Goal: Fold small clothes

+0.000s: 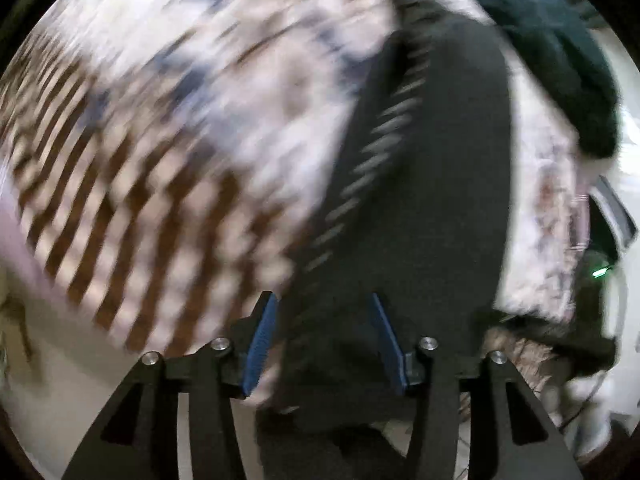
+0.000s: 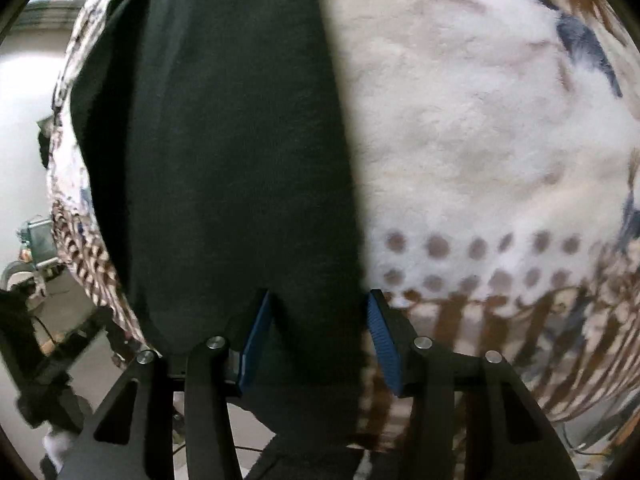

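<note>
Now both grippers, left (image 1: 322, 344) and right (image 2: 316, 342), hang with jaws spread over a dark garment (image 2: 224, 152) lying on the patterned blanket (image 2: 480, 140), so next I think each must pinch an edge to fold.

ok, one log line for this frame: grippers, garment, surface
left gripper: open over dark garment | right gripper: open over same garment | surface: patterned fleece blanket | left view blurred
</note>
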The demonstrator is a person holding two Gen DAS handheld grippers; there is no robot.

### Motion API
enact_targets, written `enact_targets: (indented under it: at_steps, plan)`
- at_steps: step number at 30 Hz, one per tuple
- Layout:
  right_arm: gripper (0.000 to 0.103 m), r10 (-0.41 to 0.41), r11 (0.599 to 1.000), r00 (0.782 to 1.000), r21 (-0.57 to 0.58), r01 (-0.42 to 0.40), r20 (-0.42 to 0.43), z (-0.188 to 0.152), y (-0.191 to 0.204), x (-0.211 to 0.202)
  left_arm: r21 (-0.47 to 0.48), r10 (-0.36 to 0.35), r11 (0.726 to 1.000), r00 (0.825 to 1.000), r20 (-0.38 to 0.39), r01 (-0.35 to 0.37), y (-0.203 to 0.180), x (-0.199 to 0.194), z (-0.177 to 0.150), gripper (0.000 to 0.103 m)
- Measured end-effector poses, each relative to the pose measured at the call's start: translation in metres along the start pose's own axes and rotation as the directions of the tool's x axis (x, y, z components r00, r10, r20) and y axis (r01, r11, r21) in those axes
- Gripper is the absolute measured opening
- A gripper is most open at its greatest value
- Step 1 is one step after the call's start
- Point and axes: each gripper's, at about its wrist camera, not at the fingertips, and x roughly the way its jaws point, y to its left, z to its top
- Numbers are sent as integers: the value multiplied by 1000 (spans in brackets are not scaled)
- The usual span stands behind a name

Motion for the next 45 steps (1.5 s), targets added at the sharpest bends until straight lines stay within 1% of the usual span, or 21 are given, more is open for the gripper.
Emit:
enact_targets:
  at_steps: [4, 7, 9, 11, 12, 16, 19, 22, 25, 26, 27, 28, 29, 32, 34, 35, 36, 38, 41, 44, 45]
  plan:
    - [51, 2, 1000, 999, -17, -1, 52, 17, 7, -6, 95, -25, 995, 995, 92, 16, -47, 14, 59, 53]
    - [51, -17, 1000, 997, -15, 18, 82, 31, 3, -11, 131, 83, 986, 989, 120, -99, -47, 49, 104, 53]
    - [51, -28, 1000, 995, 0, 28, 91, 38, -2, -14, 97, 151, 982, 983, 109, -161, -14, 63, 116, 53]
    - [51, -40, 999, 994, 27, 37, 99, 46, -7, -20, 54, 133, 989, 989, 69, -136, 18, 64, 122, 55]
    - [51, -40, 999, 994, 40, 37, 99, 49, -8, -21, 22, 93, 995, 994, 51, -94, 36, 57, 123, 55]
    - [51, -32, 995, 993, 98, 21, 114, 74, -9, -38, -65, -67, 995, 996, 53, 70, 48, 21, 140, 53]
    - [51, -26, 993, 988, 120, 7, 154, 109, -2, -59, 4, -186, 982, 976, 110, 187, 13, 16, 196, 60]
    - [51, -30, 992, 973, 129, 0, 229, 156, 9, -83, 71, -243, 969, 963, 115, 236, -19, 41, 265, 60]
    - [51, -66, 993, 945, 112, 32, 321, 223, 19, -110, 121, -250, 963, 965, 80, 239, -51, 86, 331, 60]
    - [51, -80, 993, 936, 105, 46, 344, 254, 22, -115, 131, -235, 966, 969, 73, 224, -57, 96, 342, 57]
    - [51, -93, 993, 929, 107, 58, 358, 274, 28, -116, 153, -227, 965, 970, 82, 213, -62, 108, 357, 40]
    - [51, -100, 992, 924, 111, 63, 369, 293, 24, -121, 165, -220, 965, 971, 95, 203, -63, 108, 361, 24]
    - [51, -106, 991, 920, 115, 67, 376, 315, 22, -125, 178, -213, 965, 973, 94, 194, -64, 109, 363, 17]
    - [51, -91, 992, 919, 120, 48, 383, 354, 17, -130, 249, -259, 945, 951, 169, 213, -69, 84, 366, 5]
    - [51, -108, 991, 912, 112, 69, 396, 373, 17, -136, 319, -301, 921, 929, 217, 224, -74, 60, 362, 5]
    - [51, -123, 990, 907, 110, 86, 403, 376, 17, -138, 336, -305, 915, 927, 218, 223, -79, 60, 367, 5]
    - [51, -138, 989, 902, 107, 103, 410, 381, 16, -140, 346, -298, 913, 931, 211, 214, -84, 65, 375, 5]
    - [51, -145, 988, 900, 115, 107, 411, 382, 25, -130, 335, -238, 928, 953, 189, 165, -83, 93, 390, 5]
    - [51, -126, 987, 903, 142, 73, 411, 371, 28, -124, 328, -177, 937, 974, 140, 123, -76, 126, 402, 6]
    - [51, -119, 987, 903, 148, 63, 412, 350, 29, -129, 330, -206, 931, 972, 116, 158, -70, 118, 405, 11]
    - [51, -118, 987, 904, 144, 64, 411, 338, 27, -134, 330, -211, 930, 971, 113, 164, -70, 114, 405, 21]
